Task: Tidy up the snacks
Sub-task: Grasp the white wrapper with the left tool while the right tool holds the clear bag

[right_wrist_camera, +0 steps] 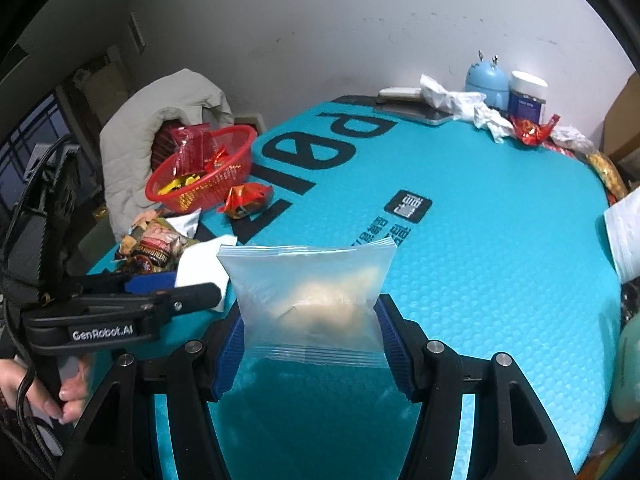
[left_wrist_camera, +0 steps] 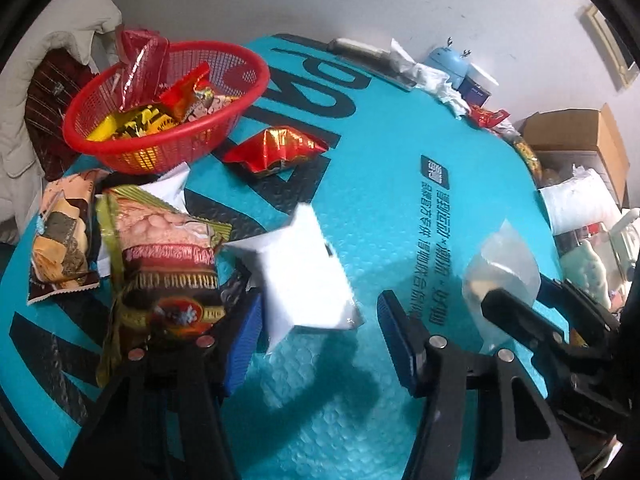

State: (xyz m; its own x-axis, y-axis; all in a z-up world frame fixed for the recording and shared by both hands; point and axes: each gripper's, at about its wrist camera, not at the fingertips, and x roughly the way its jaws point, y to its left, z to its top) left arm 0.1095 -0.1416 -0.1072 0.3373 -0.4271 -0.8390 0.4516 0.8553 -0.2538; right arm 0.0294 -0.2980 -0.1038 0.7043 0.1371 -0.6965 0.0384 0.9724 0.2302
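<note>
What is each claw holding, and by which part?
Right claw: clear snack bag, gripped by its lower side edges. Left claw: nothing; white packet between open pads.

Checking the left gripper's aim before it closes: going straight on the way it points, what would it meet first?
Most likely the white packet, lying between the left gripper fingers; beyond it, bare blue mat. Depth is uncertain.

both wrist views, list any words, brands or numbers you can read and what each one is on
"GenRobot.AI": white lettering on the side of the left gripper, right wrist view.
Large black letters on the teal mat: cut off and upside down, no whole word readable.
Chinese text column and logo square on the mat: too small to read.
Print on the green-edged snack bag: reversed and blurred, unreadable.
Label on the blue jar: too small.
</note>
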